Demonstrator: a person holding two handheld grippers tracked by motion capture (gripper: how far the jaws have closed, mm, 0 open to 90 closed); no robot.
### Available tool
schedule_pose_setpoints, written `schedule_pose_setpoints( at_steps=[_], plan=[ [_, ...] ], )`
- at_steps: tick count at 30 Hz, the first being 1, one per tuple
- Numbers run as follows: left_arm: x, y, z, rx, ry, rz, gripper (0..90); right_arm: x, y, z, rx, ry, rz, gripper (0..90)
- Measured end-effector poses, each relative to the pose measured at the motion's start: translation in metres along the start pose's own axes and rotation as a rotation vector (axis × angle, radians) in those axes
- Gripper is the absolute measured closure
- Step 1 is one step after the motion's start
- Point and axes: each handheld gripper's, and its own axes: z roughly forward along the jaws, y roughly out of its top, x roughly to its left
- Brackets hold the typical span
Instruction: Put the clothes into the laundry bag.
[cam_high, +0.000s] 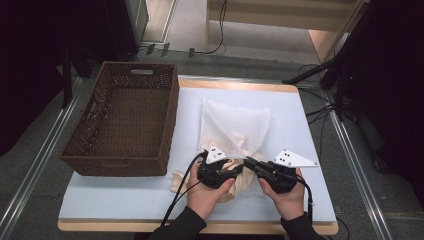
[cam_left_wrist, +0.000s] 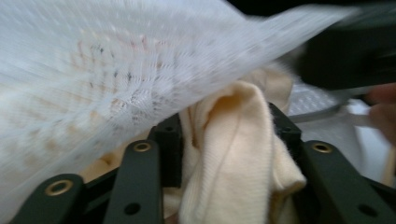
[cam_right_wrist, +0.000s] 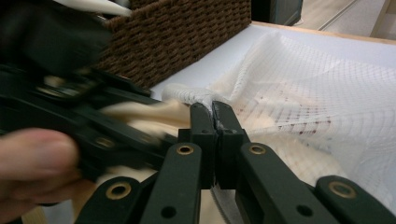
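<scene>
A white-topped table (cam_high: 150, 195) carries everything, with a brown wicker basket (cam_high: 125, 120) standing on its left part, well apart from the work. To the right of the basket, near the table's middle, lies a white mesh bag (cam_high: 235, 125), its closed end pointing away from the person and its mouth toward them. A cream garment (cam_high: 240, 182) lies bunched at that mouth, just in front of the person, part of it trailing out to the left on the table. The left gripper (cam_high: 220, 172) sits at the near left side of the bag's mouth; in the left gripper view its jaws stand apart with a thick fold of the cream garment (cam_left_wrist: 233, 154) clamped between them, and the mesh bag (cam_left_wrist: 116, 74) hangs just above and ahead of that fold. The right gripper (cam_high: 252, 165) comes in from the near right, close beside the left one; in the right gripper view its jaws are pressed together on the edge of the mesh bag (cam_right_wrist: 196, 95), the cream garment (cam_right_wrist: 149, 112) just to their left.
</scene>
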Motion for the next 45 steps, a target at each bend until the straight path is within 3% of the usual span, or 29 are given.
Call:
schedule_pose_setpoints(
  at_steps=[1, 2, 3, 4, 7, 11, 13, 17, 18, 19, 21, 23, 25, 26, 27, 29, 31, 32, 33, 35, 37, 38, 40, 42, 43, 45],
  plan=[
    [0.002, -0.002, 0.006, 0.036, -0.029, -0.007, 50.0, -0.002, -0.002, 0.001, 0.004, -0.007, -0.003, 89.2],
    [0.002, -0.004, 0.008, 0.040, -0.046, 0.005, 44.1, -0.003, -0.003, 0.002, 0.008, -0.009, 0.001, 89.2],
    [-0.001, -0.005, 0.004, 0.031, -0.036, 0.030, 38.0, -0.008, -0.007, 0.004, 0.016, -0.016, 0.008, 89.2],
    [-0.003, -0.004, -0.001, 0.029, -0.031, 0.058, 33.9, -0.010, -0.009, 0.004, 0.019, -0.020, 0.018, 89.2],
    [-0.004, -0.003, -0.023, -0.003, -0.044, 0.092, 28.7, -0.015, -0.011, 0.005, 0.023, -0.027, 0.032, 89.2],
    [0.008, -0.015, -0.061, -0.025, 0.013, 0.117, 26.3, -0.019, -0.014, 0.005, 0.030, -0.036, 0.039, 89.1],
    [0.023, -0.033, -0.084, -0.026, 0.075, 0.107, 25.5, -0.020, -0.014, 0.006, 0.027, -0.038, 0.046, 89.1],
    [0.031, -0.049, -0.095, -0.006, 0.111, 0.077, 25.6, -0.020, -0.014, 0.007, 0.031, -0.039, 0.043, 89.0],
    [0.033, -0.054, -0.090, 0.058, 0.136, 0.071, 23.5, -0.020, -0.014, 0.009, 0.036, -0.040, 0.044, 89.0],
    [0.033, -0.054, -0.090, 0.058, 0.136, 0.071, 23.6, -0.020, -0.014, 0.009, 0.036, -0.040, 0.044, 89.0],
    [0.034, -0.057, -0.082, 0.111, 0.125, 0.050, 23.6, -0.019, -0.015, 0.011, 0.039, -0.037, 0.046, 89.0],
    [0.032, -0.057, -0.075, 0.138, 0.142, 0.062, 26.5, -0.017, -0.015, 0.012, 0.042, -0.034, 0.039, 89.0],
    [0.029, -0.057, -0.069, 0.154, 0.132, 0.066, 45.6, -0.015, -0.015, 0.013, 0.047, -0.033, 0.033, 89.0],
    [0.026, -0.057, -0.068, 0.156, 0.147, 0.086, 49.1, -0.015, -0.015, 0.014, 0.047, -0.032, 0.030, 89.0],
    [0.023, -0.055, -0.067, 0.174, 0.114, 0.100, 69.8, -0.014, -0.016, 0.014, 0.051, -0.031, 0.034, 89.0],
    [0.022, -0.054, -0.066, 0.163, 0.090, 0.092, 79.8, -0.015, -0.017, 0.014, 0.051, -0.031, 0.032, 89.0],
    [0.017, -0.048, -0.066, 0.138, 0.073, 0.105, 81.0, -0.015, -0.017, 0.013, 0.049, -0.031, 0.030, 89.0],
    [0.010, -0.037, -0.061, 0.116, 0.017, 0.100, 81.7, -0.014, -0.016, 0.013, 0.041, -0.027, 0.034, 89.0],
    [0.010, -0.037, -0.061, 0.116, 0.017, 0.100, 81.7, -0.014, -0.016, 0.013, 0.041, -0.027, 0.034, 89.0],
    [-0.008, -0.020, -0.044, 0.099, -0.013, 0.145, 81.7, -0.012, -0.015, 0.012, 0.032, -0.023, 0.039, 89.1],
    [-0.011, -0.015, -0.036, 0.089, -0.030, 0.150, 81.6, -0.011, -0.014, 0.011, 0.025, -0.021, 0.039, 89.2],
    [-0.013, -0.006, -0.025, 0.065, -0.020, 0.139, 81.5, -0.009, -0.012, 0.009, 0.010, -0.022, 0.041, 89.3],
    [-0.011, -0.002, -0.021, 0.051, -0.005, 0.123, 81.4, -0.008, -0.010, 0.005, -0.003, -0.020, 0.040, 89.3],
    [0.004, 0.002, -0.010, 0.018, 0.100, 0.051, 81.2, -0.008, -0.008, 0.001, -0.015, -0.002, 0.041, 89.4],
    [0.004, 0.002, -0.010, 0.018, 0.100, 0.051, 81.0, -0.008, -0.008, 0.001, -0.015, -0.002, 0.041, 89.4],
    [0.020, -0.001, -0.003, 0.005, 0.174, 0.000, 80.8, -0.009, -0.008, 0.000, -0.012, 0.008, 0.035, 89.4]
  ],
)
